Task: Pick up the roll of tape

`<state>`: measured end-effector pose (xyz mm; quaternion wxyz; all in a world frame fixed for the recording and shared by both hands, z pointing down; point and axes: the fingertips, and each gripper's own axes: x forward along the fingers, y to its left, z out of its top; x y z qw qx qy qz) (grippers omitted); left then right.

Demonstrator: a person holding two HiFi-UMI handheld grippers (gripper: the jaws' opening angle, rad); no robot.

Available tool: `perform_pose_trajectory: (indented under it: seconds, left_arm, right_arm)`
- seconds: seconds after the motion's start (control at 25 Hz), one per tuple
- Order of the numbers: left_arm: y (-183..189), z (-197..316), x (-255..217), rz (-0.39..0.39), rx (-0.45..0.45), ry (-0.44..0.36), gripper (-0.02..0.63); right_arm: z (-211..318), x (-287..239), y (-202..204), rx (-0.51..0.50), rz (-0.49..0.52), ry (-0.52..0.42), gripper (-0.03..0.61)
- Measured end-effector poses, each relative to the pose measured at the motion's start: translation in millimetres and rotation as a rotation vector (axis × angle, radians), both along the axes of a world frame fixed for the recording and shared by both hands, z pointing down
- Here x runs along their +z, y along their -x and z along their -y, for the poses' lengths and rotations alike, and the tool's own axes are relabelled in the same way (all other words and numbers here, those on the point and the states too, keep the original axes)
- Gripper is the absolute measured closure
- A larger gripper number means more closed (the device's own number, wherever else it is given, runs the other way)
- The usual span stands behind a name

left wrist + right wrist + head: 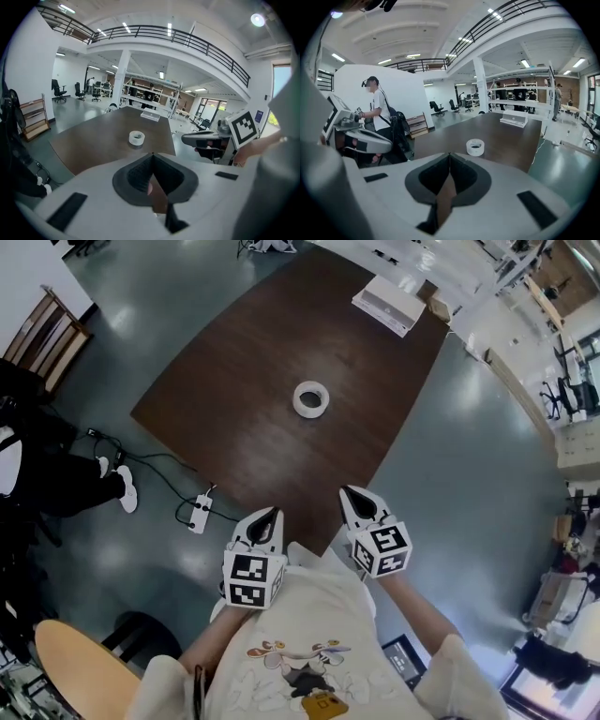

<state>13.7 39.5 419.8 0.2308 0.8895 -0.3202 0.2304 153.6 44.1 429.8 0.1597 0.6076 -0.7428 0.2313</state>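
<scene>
A white roll of tape (311, 398) lies flat near the middle of the dark brown table (234, 381). Both grippers hover at the table's near edge, well short of the roll. My left gripper (273, 513) points toward it with jaws together and nothing between them. My right gripper (352, 491) stands beside it, jaws also closed and empty. In the left gripper view the tape (136, 137) sits ahead beyond the closed tips (152, 154). In the right gripper view the tape (475, 146) lies ahead, slightly right of the tips (449, 154).
A white box (388, 304) rests at the table's far end. On the floor to the left lie a power strip (199, 514) and its cable. A person (37, 474) stands at the left. A round wooden seat (80, 662) is at the lower left.
</scene>
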Motion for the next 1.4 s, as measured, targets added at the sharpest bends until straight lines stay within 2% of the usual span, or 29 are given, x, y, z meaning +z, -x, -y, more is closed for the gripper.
perform_pose_trajectory:
  seconds: [0.48, 0.6, 0.68, 0.92, 1.04, 1.4]
  left_arm:
    - [-3, 38, 26, 0.040, -0.039, 0.040, 0.607]
    - [-6, 48, 32, 0.045, -0.059, 0.049, 0.607]
    - [-9, 57, 37, 0.043, -0.075, 0.058, 0.607]
    - [-18, 96, 54, 0.067, -0.128, 0.082, 0.607]
    - [-24, 114, 59, 0.055, -0.150, 0.095, 0.607]
    - [-37, 166, 86, 0.041, -0.162, 0.145, 0.607]
  right_arm:
    - [105, 38, -8, -0.136, -0.008, 0.075, 0.566]
    - [125, 45, -7, -0.164, -0.025, 0.090, 0.511]
    - [138, 50, -5, -0.182, -0.037, 0.097, 0.511]
    - [175, 71, -8, -0.198, -0.040, 0.135, 0.503]
    - [188, 84, -11, -0.200, -0.048, 0.164, 0.495]
    - [236, 131, -19, -0.220, -0.078, 0.250, 0.462]
